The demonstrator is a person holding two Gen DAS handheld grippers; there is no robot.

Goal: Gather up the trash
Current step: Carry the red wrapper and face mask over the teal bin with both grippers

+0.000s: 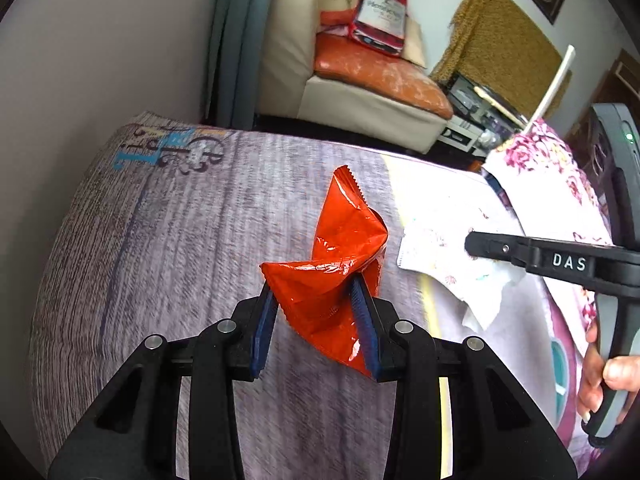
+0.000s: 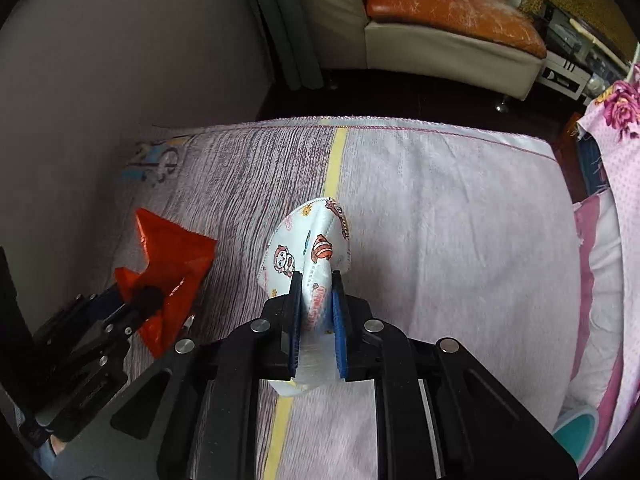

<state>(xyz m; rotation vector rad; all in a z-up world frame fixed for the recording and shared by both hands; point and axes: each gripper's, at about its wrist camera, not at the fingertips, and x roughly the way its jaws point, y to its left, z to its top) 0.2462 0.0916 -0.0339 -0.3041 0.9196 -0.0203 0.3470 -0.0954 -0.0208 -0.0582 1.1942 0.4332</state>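
My left gripper (image 1: 314, 286) is shut on a crumpled red foil wrapper (image 1: 340, 248) and holds it above the bed; it also shows in the right wrist view (image 2: 172, 264) at the left. My right gripper (image 2: 316, 280) is shut on a white child's face mask with cartoon prints (image 2: 308, 240), held above the blanket. In the left wrist view the right gripper (image 1: 474, 246) comes in from the right with the mask (image 1: 444, 264) in it.
A grey and pink blanket (image 2: 440, 220) covers the bed, with its far edge ahead. A floral pink cloth (image 1: 560, 184) lies at the right. A cream sofa with an orange cushion (image 1: 376, 76) stands beyond the bed. A wall (image 1: 100, 40) is at the left.
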